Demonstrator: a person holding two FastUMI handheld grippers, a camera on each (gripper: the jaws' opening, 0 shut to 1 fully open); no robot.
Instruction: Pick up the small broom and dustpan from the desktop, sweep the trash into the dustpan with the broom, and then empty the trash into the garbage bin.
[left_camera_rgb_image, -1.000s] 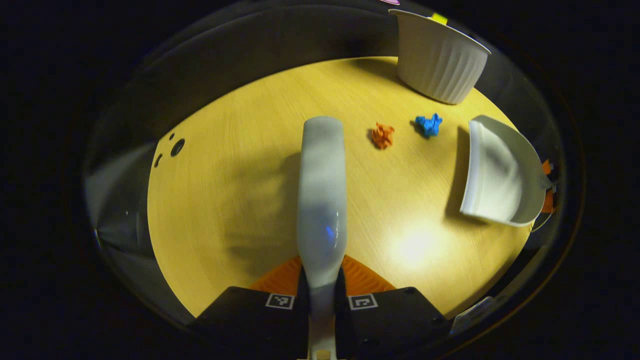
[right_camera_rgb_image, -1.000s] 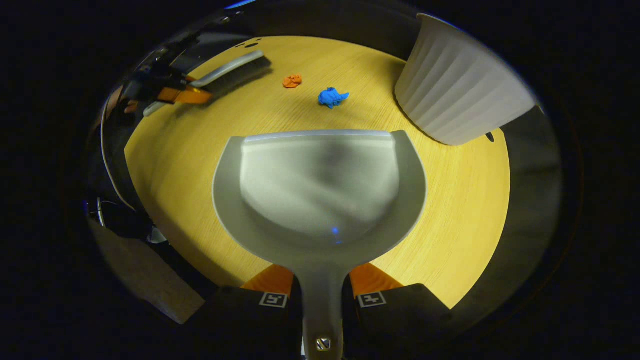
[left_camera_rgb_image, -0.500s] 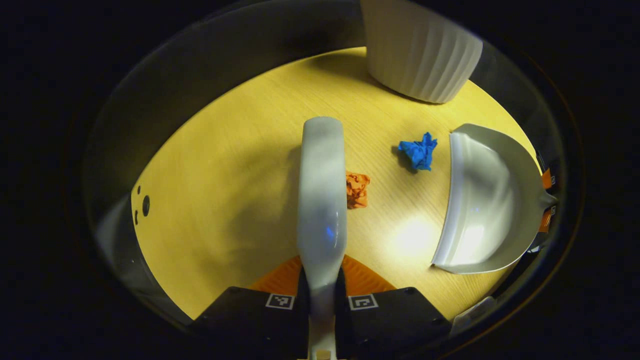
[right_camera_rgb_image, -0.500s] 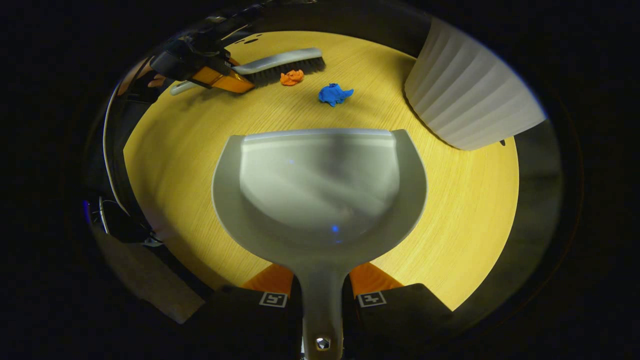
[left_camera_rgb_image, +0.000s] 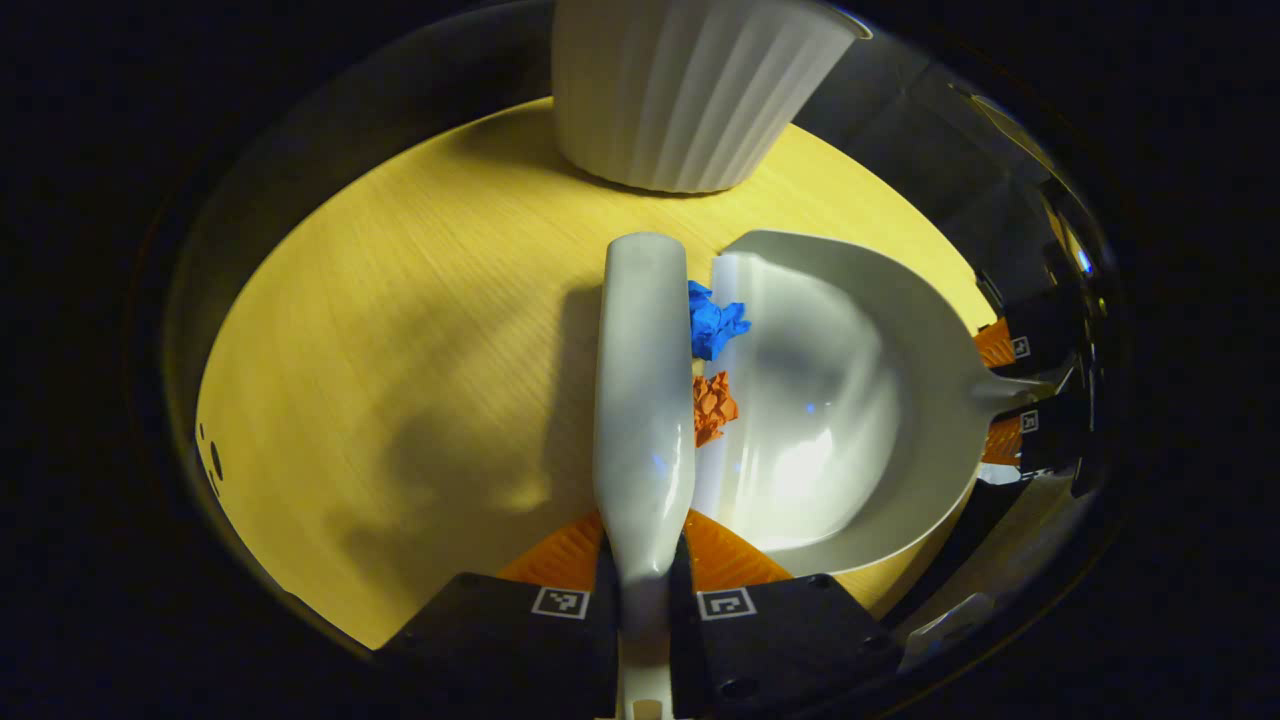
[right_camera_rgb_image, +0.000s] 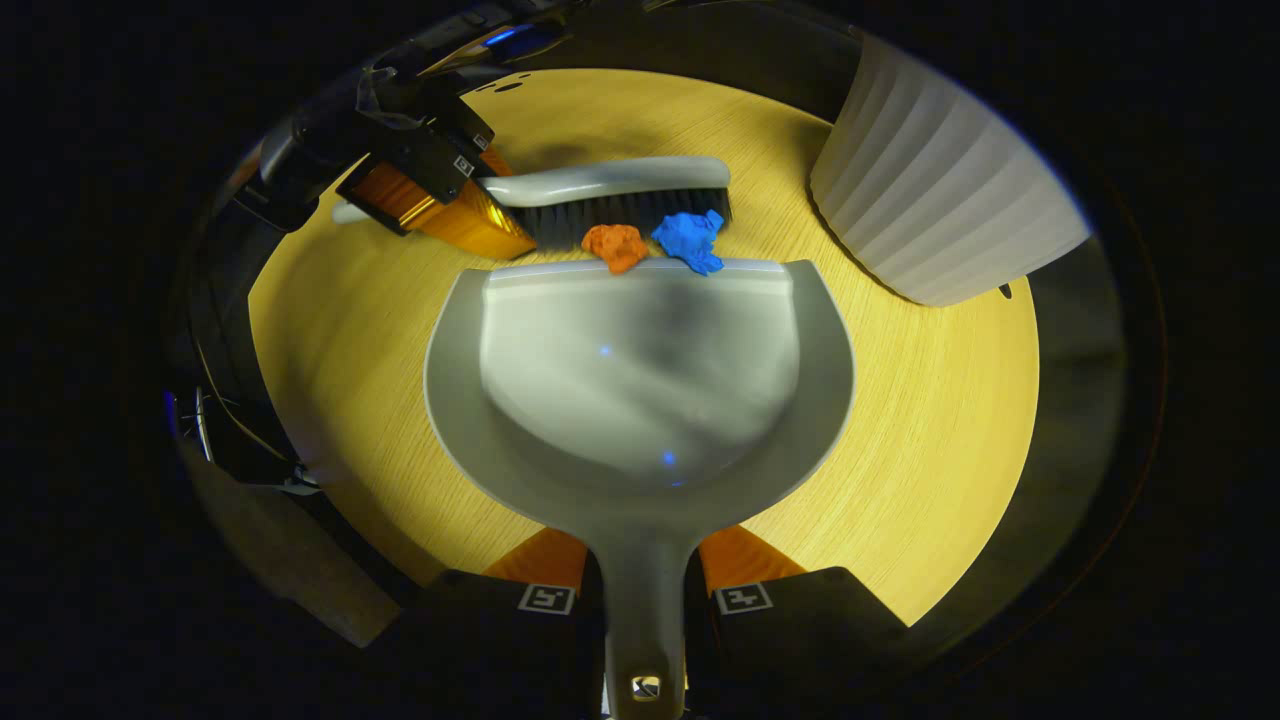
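Note:
My left gripper (left_camera_rgb_image: 643, 590) is shut on the handle of the small white broom (left_camera_rgb_image: 643, 380), which runs up the middle of the left gripper view. My right gripper (right_camera_rgb_image: 645, 585) is shut on the handle of the grey dustpan (right_camera_rgb_image: 640, 380), whose lip rests on the wooden desktop (right_camera_rgb_image: 920, 430). The broom (right_camera_rgb_image: 610, 190) lies along that lip with its dark bristles down. An orange paper scrap (right_camera_rgb_image: 615, 246) and a blue one (right_camera_rgb_image: 688, 238) sit squeezed between bristles and lip. From the left gripper view the scraps (left_camera_rgb_image: 712, 405) (left_camera_rgb_image: 712, 322) touch the dustpan (left_camera_rgb_image: 850, 400) edge.
The white ribbed garbage bin (left_camera_rgb_image: 685, 90) stands on the desktop just behind the broom's tip; in the right gripper view the bin (right_camera_rgb_image: 940, 190) is at upper right. The other gripper (right_camera_rgb_image: 420, 170) shows at upper left. Bare desktop (left_camera_rgb_image: 400, 340) lies left of the broom.
The broom has swept towards the dustpan, pushing the orange scrap and then the blue one up against its lip. The dustpan has stayed nearly still.

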